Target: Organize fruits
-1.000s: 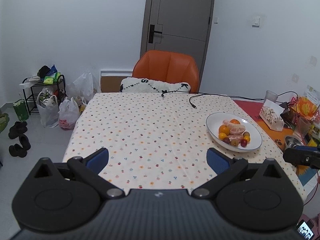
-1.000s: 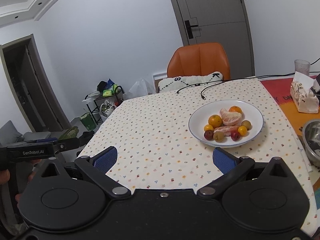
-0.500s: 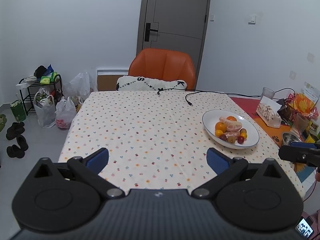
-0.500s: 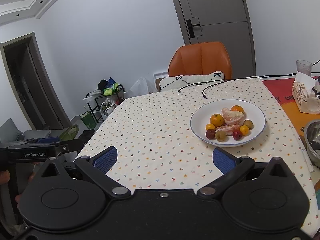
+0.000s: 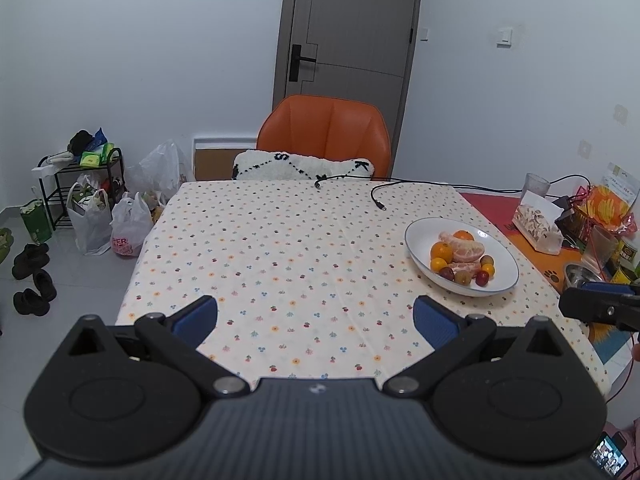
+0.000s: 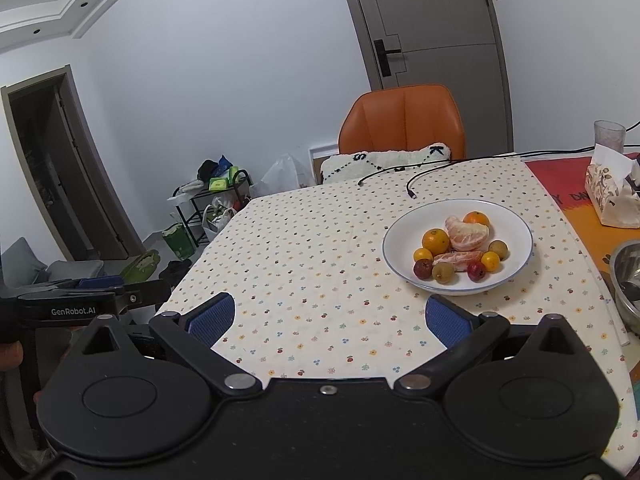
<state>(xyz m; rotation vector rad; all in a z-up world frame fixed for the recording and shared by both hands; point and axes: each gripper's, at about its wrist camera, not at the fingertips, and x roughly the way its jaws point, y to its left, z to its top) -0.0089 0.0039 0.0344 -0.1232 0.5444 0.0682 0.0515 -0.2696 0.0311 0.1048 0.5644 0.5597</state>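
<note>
Nearest, the left gripper [image 5: 315,316] and the right gripper [image 6: 329,316] hang with blue-padded jaws spread wide, empty, above a table [image 5: 280,248] with a flower-dotted cream cloth. Farther right on the cloth, a white blue-rimmed bowl [image 6: 516,224] holds oranges, peeled segments and small fruits [image 6: 456,250]. Beyond stands an orange chair [image 5: 324,136].

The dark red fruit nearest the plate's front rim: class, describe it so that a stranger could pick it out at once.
On the dotted tablecloth stands a white plate of fruit. Along its near edge runs a row of small round fruits; the dark red fruit sits between a yellow-green one and a small orange one, the reddest there.
</note>
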